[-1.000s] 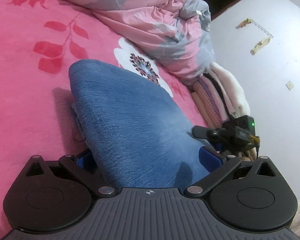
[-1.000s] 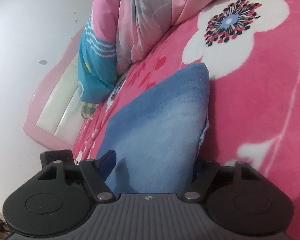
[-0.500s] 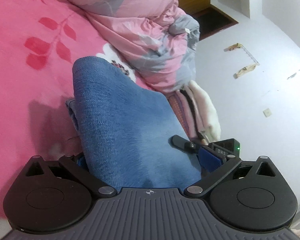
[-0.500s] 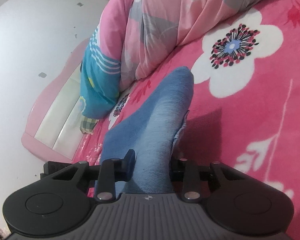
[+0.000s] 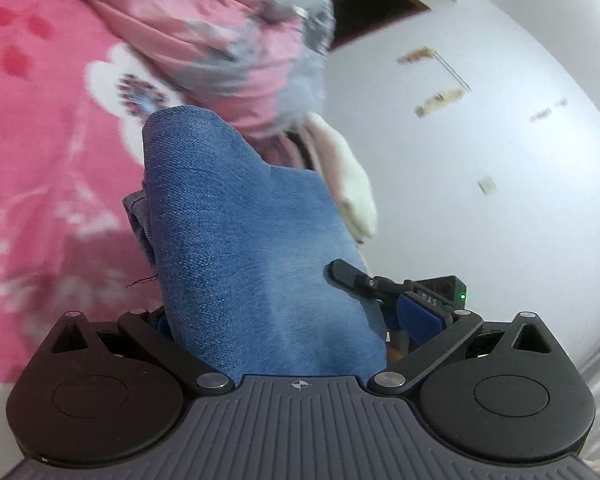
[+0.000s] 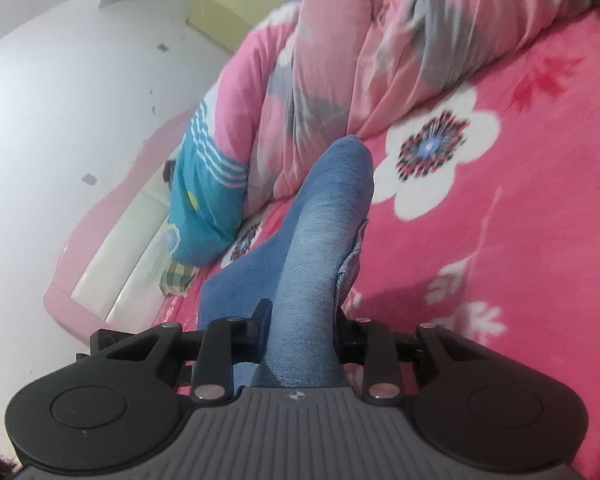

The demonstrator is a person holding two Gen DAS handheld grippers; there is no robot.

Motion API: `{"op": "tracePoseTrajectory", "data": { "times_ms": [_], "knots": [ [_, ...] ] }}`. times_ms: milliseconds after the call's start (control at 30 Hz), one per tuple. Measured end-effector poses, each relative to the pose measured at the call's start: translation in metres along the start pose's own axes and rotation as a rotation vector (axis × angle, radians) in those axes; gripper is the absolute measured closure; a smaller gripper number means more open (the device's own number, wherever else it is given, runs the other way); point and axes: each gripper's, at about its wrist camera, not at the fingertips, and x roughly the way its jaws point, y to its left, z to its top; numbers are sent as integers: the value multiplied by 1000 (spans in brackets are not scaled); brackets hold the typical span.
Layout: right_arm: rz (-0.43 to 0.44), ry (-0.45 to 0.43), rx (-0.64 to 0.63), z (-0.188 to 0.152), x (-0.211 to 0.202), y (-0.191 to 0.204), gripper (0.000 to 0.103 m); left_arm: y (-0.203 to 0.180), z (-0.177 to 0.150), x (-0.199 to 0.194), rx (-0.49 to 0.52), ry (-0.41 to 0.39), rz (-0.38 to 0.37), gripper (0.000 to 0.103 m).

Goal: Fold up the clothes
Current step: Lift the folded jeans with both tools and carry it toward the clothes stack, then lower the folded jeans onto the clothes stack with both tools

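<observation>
A folded blue denim garment point(image 5: 236, 240) rises off the pink bed between the fingers of my left gripper point(image 5: 288, 320). Its jaws stand wide apart, and the right blue pad point(image 5: 418, 316) shows a gap to the cloth's edge. In the left wrist view my right gripper point(image 5: 352, 276) reaches in at the denim's right edge. In the right wrist view the denim point(image 6: 320, 232) stands up as a narrow ridge. There my right gripper point(image 6: 300, 320) is shut on the ridge's near end. The denim's underside is hidden in both views.
A pink floral blanket point(image 6: 500, 240) covers the bed. A heaped pink-and-grey quilt point(image 5: 228, 32) lies behind the denim. Cream and striped folded cloths point(image 5: 352, 184) sit by the white wall. A teal striped cloth point(image 6: 204, 192) rests against the pink headboard point(image 6: 100, 248).
My right gripper has closed from wide open onto the denim, bunching it into a narrow ridge. Both grippers have tilted up and the denim has lifted off the blanket.
</observation>
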Motion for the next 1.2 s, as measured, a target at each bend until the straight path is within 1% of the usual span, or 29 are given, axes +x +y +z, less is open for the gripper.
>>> {"op": "tracePoseTrajectory", "data": {
  "times_ms": [167,267,333,500,567,633,800,900,1033,1100,1200],
  "knots": [
    [-39,-116,-41,13,-79,16,72,-50,16,50,75,95,-108,0],
    [-88,-204,-88,24,-135,27,72,-84,26,96,111,151,-176,0],
    [-130,-269,-115,31,-174,31,73,-108,32,134,131,196,-208,0],
    [-256,-399,-153,52,-252,32,73,-163,39,234,177,317,-247,0],
    [-299,-429,-147,63,-276,25,73,-177,40,269,172,362,-261,0],
    [-334,-448,-129,77,-297,14,73,-183,38,295,165,393,-264,0],
    [-365,-446,-68,107,-329,-33,73,-198,33,359,148,471,-270,0],
    [-362,-427,-30,123,-338,-68,73,-192,30,388,136,507,-262,0],
    [-359,-383,22,131,-332,-121,73,-174,21,417,120,544,-222,0],
    [-359,-358,46,124,-331,-156,73,-158,13,428,112,555,-199,0],
    [-366,-324,114,117,-319,-212,72,-135,3,440,96,561,-169,1]
  ]
}}
